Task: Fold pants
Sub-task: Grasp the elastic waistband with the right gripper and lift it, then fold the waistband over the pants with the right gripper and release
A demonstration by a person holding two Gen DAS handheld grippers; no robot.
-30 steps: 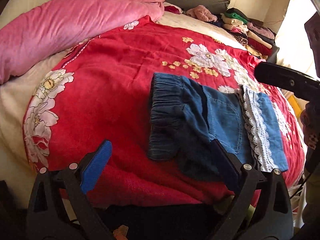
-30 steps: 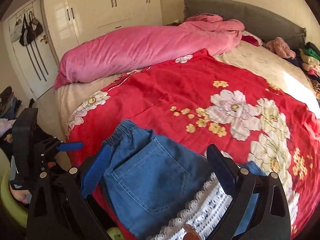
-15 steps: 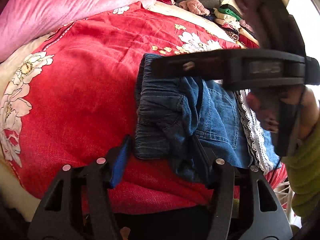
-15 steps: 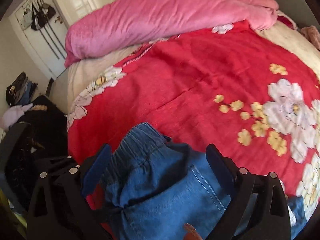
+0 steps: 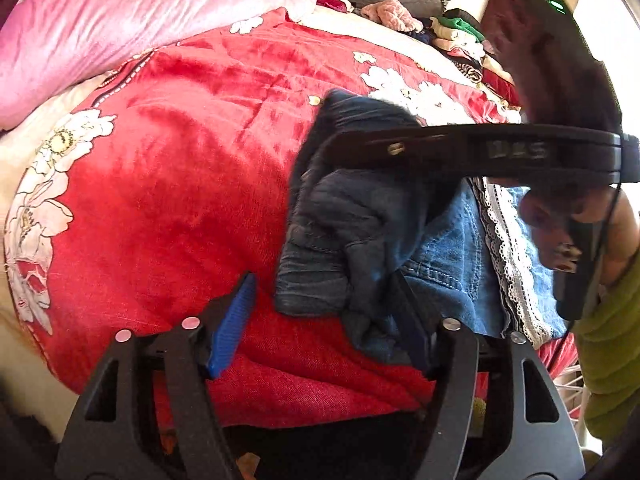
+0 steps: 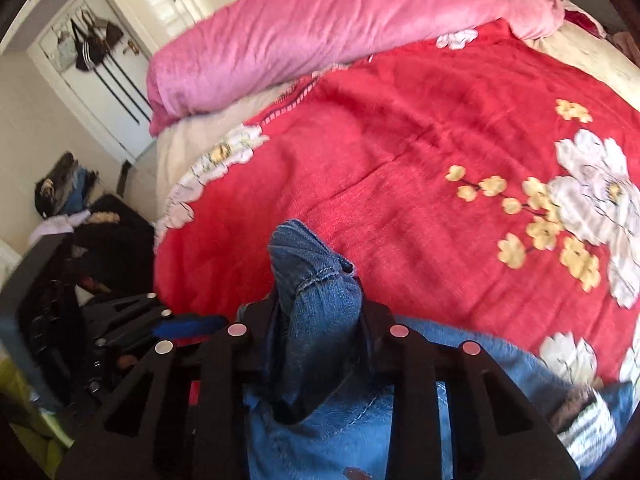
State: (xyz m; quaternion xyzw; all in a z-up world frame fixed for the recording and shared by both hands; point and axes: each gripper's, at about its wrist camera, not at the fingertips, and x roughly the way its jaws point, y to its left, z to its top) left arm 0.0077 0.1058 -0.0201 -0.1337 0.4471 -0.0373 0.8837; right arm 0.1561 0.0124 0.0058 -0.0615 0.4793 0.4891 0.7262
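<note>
Nearest me, my right gripper [image 6: 316, 320] is closing on a bunched ridge of the pants [image 6: 312, 280], denim pinched up between its jaws, I judge so that edge can be lifted over. My left gripper [image 5: 320, 320] is opening, jaws apart; the waistband corner lies between them, its right finger tucked under a fold, not clamped, likely steadying the near edge. The pants lie crumpled on the red blanket [image 5: 180, 180]. Beyond, a pink quilt [image 5: 120, 20]. I see no containers.
</note>
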